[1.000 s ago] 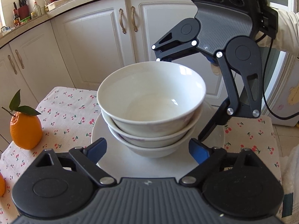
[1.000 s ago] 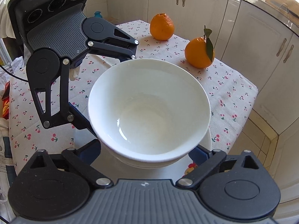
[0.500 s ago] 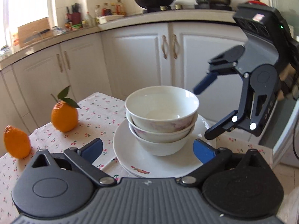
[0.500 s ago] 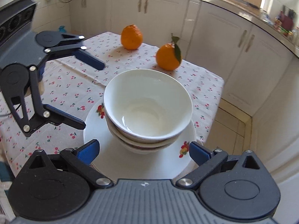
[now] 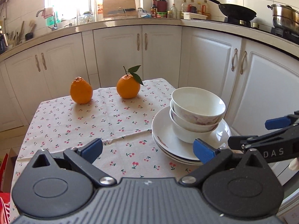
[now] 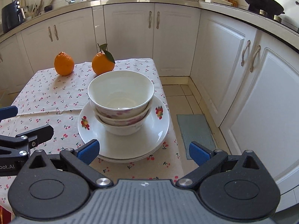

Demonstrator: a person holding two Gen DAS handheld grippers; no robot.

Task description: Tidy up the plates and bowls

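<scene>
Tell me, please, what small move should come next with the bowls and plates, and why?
Probably none on the stack: pull both grippers away a little more. Three bowls sit nested on the stacked plates, near the tablecloth's right edge. The left gripper and right gripper are open, nothing between the jaws; the left jaws have just been opening.

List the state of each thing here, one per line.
Bowls: three nested, upright, empty, on the plates.
Plates: stacked near the table's right edge, flat.
Leafy orange: resting on the cloth, apart from the stack.
Other orange: resting on the cloth, untouched.
Left gripper: fingers open, holding nothing.
Right gripper: fingers open, holding nothing.
Cabinet doors: all shut.
</scene>
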